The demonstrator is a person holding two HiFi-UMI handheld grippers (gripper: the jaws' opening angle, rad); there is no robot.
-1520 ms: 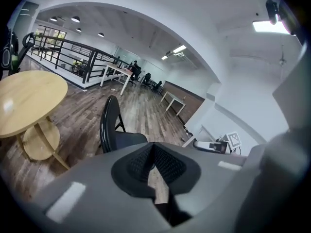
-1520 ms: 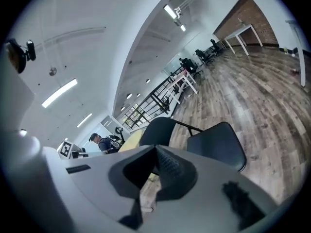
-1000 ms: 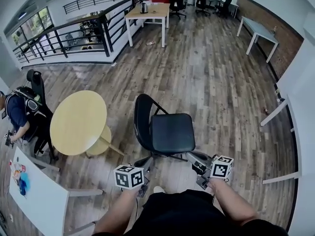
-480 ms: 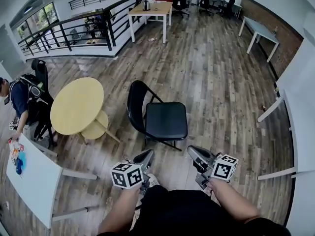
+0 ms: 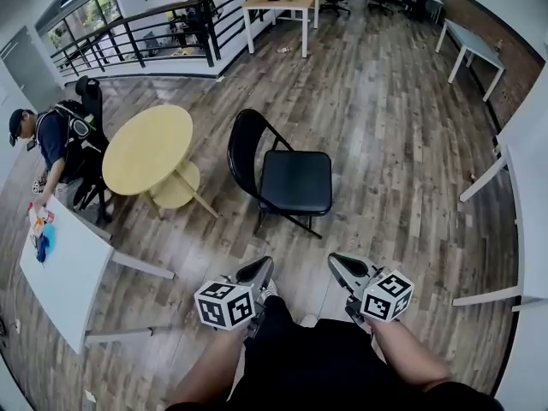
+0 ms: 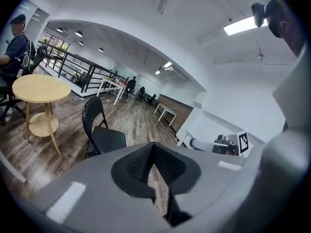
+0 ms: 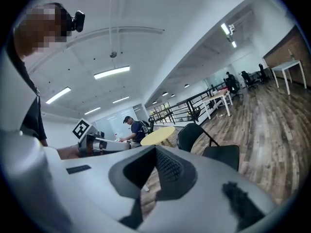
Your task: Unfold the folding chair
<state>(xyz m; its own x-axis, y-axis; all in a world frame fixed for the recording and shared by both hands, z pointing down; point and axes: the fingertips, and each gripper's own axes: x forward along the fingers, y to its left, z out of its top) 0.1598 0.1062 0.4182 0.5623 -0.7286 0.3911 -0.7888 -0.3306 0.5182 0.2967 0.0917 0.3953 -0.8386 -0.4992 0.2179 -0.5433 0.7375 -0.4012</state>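
Observation:
The black folding chair stands unfolded on the wood floor, seat level and backrest upright; it also shows as the chair in the left gripper view and the chair in the right gripper view. My left gripper is held close to my body, well short of the chair, shut with nothing in it. My right gripper is beside it, also shut and empty. In each gripper view the dark pads meet, as at the left gripper and the right gripper.
A round yellow table stands left of the chair. A white table is at the left, with a person beside it. White tables line the right side. A railing and wooden desk lie farther off.
Both grippers have drawn back from the chair toward my body, and I stand farther away from it. The chair stays unfolded on the floor.

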